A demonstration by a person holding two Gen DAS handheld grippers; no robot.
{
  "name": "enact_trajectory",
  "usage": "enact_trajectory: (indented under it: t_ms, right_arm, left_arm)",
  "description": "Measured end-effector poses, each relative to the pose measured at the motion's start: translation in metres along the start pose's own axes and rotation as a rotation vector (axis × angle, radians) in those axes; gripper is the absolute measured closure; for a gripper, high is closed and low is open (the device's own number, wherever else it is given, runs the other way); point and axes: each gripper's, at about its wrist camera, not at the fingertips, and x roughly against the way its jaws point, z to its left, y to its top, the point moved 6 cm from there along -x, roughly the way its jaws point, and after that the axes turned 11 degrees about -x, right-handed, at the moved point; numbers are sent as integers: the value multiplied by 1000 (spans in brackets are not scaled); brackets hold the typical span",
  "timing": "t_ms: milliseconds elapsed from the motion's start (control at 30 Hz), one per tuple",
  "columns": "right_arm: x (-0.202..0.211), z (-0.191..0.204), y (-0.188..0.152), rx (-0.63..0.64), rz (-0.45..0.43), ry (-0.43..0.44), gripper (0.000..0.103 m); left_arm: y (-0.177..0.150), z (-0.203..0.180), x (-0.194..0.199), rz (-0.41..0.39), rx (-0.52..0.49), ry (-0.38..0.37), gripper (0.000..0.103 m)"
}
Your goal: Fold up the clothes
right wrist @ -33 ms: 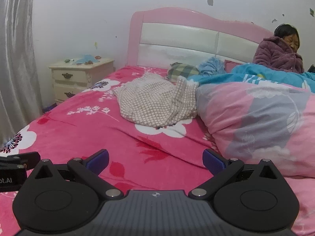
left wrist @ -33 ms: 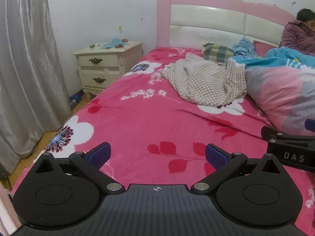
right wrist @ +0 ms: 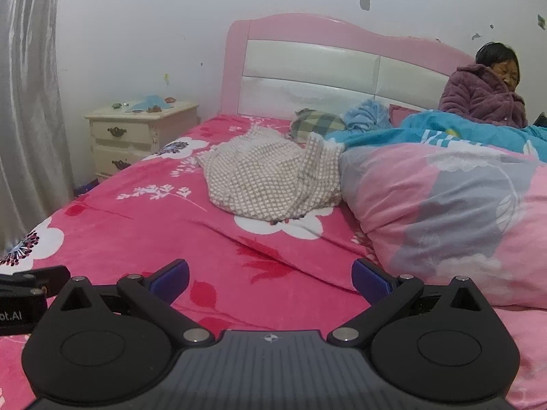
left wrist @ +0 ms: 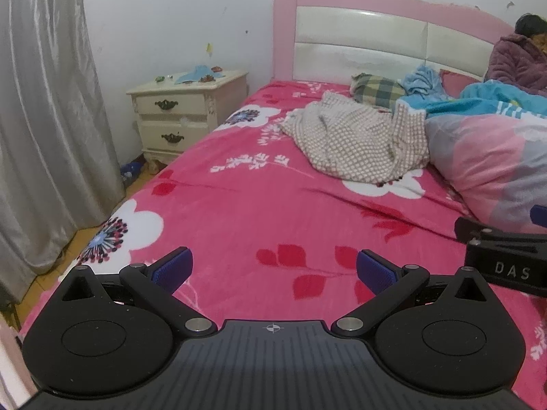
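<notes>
While both jaws gape empty, the checked garment (left wrist: 359, 143) lies crumpled (no clear axis).

right gripper (left wrist: 506, 256): edge-cropped | nightstand items (left wrist: 196, 75): too small to tell

The left gripper (left wrist: 272, 270) is level, its blue-padded fingers (left wrist: 172, 268) spread wide and holding nothing. The right gripper (right wrist: 270, 280) sits just beside it at about the same height, jaws equally wide and empty.
</notes>
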Motion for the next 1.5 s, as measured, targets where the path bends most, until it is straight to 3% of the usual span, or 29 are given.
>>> enact_trajectory:
  t_ms: [167,433,1500]
  right_arm:
    - [9,-4,1,-1,-9,-1,0]
    - [16,-8,2,-10,2,-3,0]
    - [22,1,1,14,13,-4,0]
  left_arm:
    - [-9,1,5,-10,27,-18,0]
    - [-12,-2,5,68,45,-82,0]
    - [-17,7,9,75,26,-44,0]
